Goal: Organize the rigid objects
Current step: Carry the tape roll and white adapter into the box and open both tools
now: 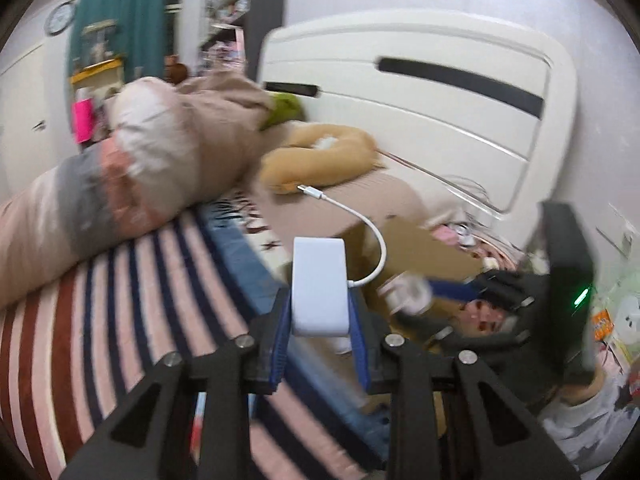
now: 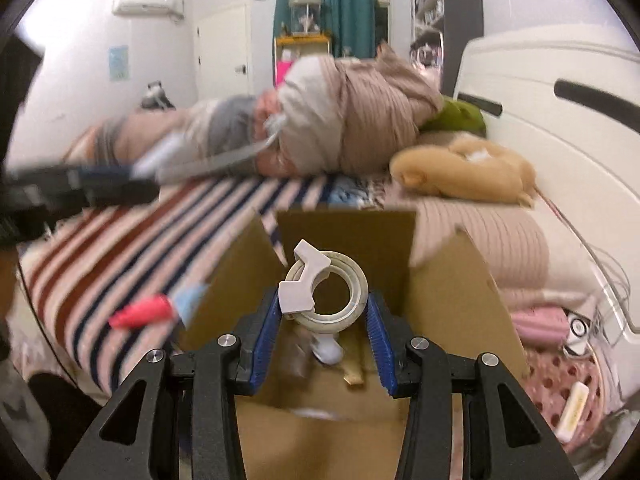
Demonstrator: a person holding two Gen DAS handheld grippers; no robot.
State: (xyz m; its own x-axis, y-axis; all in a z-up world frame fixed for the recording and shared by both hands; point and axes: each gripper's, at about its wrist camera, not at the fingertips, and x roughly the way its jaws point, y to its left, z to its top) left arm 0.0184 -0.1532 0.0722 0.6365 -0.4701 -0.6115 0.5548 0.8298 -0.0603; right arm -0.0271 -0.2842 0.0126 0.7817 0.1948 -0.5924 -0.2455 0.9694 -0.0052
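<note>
My left gripper (image 1: 319,314) is shut on a white adapter block (image 1: 319,286) with a short white cable (image 1: 362,224); it holds it above the striped bed, left of an open cardboard box (image 1: 424,246). My right gripper (image 2: 322,308) is shut on a white tape dispenser with its roll of clear tape (image 2: 326,290), held over the open cardboard box (image 2: 452,276). The box holds a few small items, blurred. The right gripper also shows in the left wrist view (image 1: 460,290). The left gripper shows blurred at the left of the right wrist view (image 2: 100,186).
The striped bedspread (image 1: 120,300) carries a rolled duvet (image 1: 152,160), a tan plush toy (image 2: 464,172) and a beige pillow (image 2: 492,248). A pink object (image 2: 142,312) lies on the stripes. A white headboard (image 2: 560,120) stands on the right. A pink dotted basket (image 2: 560,384) is beside the box.
</note>
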